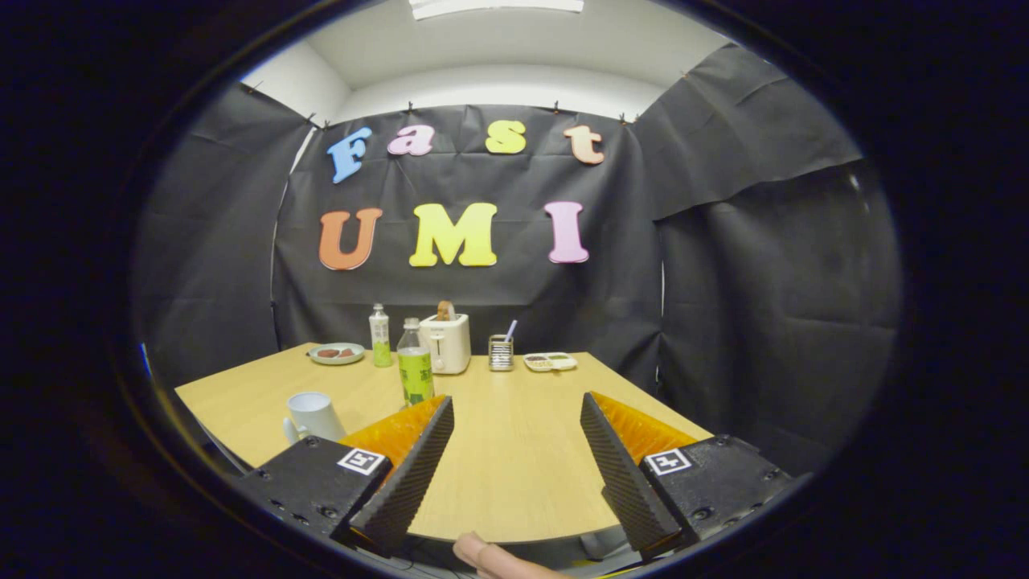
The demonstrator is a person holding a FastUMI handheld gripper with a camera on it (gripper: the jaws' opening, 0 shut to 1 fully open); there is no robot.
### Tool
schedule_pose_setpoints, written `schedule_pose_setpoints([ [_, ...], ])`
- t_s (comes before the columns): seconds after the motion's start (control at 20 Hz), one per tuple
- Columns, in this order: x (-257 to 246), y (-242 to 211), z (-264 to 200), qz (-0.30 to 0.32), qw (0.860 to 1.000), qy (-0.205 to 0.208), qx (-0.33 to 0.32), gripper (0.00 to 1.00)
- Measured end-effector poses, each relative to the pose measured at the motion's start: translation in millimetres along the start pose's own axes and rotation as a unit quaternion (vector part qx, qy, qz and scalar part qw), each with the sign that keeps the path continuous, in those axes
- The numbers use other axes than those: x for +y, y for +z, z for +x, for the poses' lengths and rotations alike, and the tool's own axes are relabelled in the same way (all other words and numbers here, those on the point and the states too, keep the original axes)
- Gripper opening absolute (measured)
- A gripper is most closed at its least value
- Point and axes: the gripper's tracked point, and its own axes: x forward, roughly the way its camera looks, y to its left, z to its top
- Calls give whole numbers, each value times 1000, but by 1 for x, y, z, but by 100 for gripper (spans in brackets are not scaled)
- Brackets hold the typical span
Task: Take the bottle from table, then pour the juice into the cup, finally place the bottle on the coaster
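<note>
A clear bottle (415, 363) with a green label and a white cap stands upright on the wooden table (498, 450), just beyond the tip of the left finger. A white cup (313, 416) with a handle stands to the left of that finger, nearer than the bottle. My gripper (516, 400) is open above the near part of the table, with bare table between its fingers and nothing held. I cannot make out a coaster.
Along the table's far edge stand a second smaller bottle (379, 336), a plate with food (336, 354), a white toaster (446, 342), a wire holder with a pen (501, 351) and a small tray (551, 362). A fingertip (474, 553) shows below the table's near edge.
</note>
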Motion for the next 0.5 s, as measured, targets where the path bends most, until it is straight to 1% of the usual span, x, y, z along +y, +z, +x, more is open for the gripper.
schedule_pose_setpoints([
  [0.2, -14, -15, 2, -2, 1000, -9, 14, 100],
  [0.35, -12, -21, 3, 2, 1000, 2, 19, 100],
  [0.5, -11, -23, 9, 2, 1000, 3, 20, 100],
])
